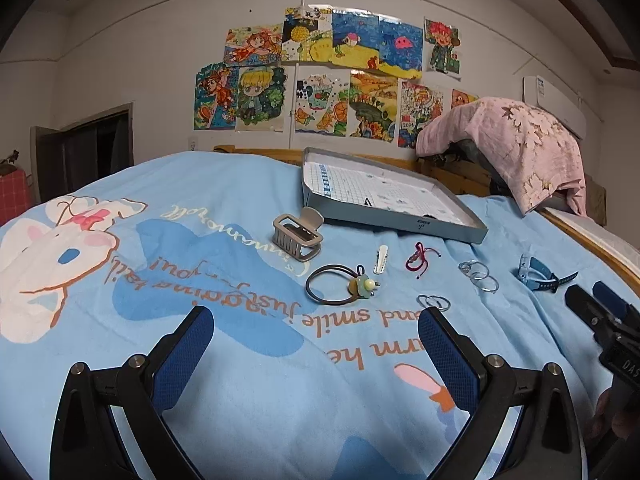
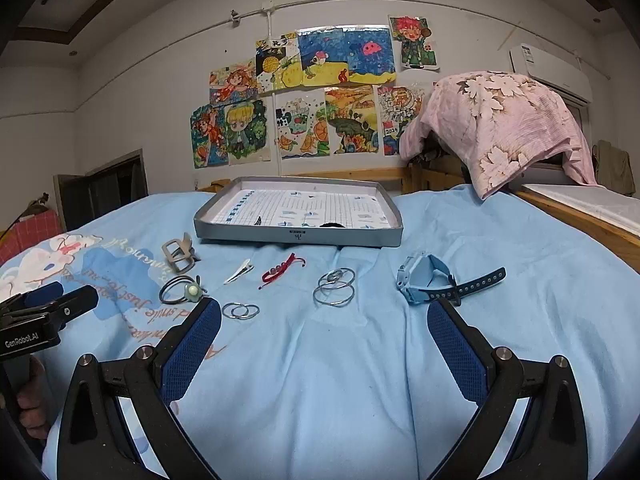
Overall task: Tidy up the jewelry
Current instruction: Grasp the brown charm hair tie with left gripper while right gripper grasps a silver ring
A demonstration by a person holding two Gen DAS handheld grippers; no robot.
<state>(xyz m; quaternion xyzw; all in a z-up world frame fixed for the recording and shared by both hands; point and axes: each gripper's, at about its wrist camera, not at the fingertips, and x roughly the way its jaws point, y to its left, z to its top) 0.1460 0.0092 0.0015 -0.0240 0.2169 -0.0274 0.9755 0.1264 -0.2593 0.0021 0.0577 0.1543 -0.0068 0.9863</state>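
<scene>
Inventory at this moment, as you held it:

- Left gripper (image 1: pixel 316 320): fingers spread wide, nothing between them, hovering low over the blue bedspread (image 1: pixel 248 380) just short of the hair tie.
- Right gripper (image 2: pixel 324 320): likewise spread and empty, aimed between the rings and the watch.
- Grey shallow box (image 2: pixel 298 236): at the far side of the bed, lined with printed paper; a small dark clip and another dark item already lay inside. Judged to be the destination.
- Grey claw clip (image 1: pixel 298 238): leftmost, near the box's corner.
- Dark hair tie with a green-and-cream charm (image 1: pixel 340 284): directly ahead of your left fingers.
- White snap clip (image 1: pixel 381 259): just beyond the hair tie.
- Red cord bracelet (image 2: pixel 282 269): centre of the row.
- Small pair of silver rings (image 2: pixel 240 311): touching each other, beside your right gripper's left finger.
- Cluster of larger silver hoops (image 2: pixel 335 287): overlapping, apart from the small pair.
- Light blue watch (image 2: pixel 424 280): rightmost, strap unbuckled and trailing.

Handling note: most pieces remained unsorted. The soft bedding would likely give under pressure, so you were best served pinching raised parts — the charm, the watch body, the claw clip's spine — rather than scraping thin wire off cloth, and carrying one piece per trip clear over the box wall.
</scene>
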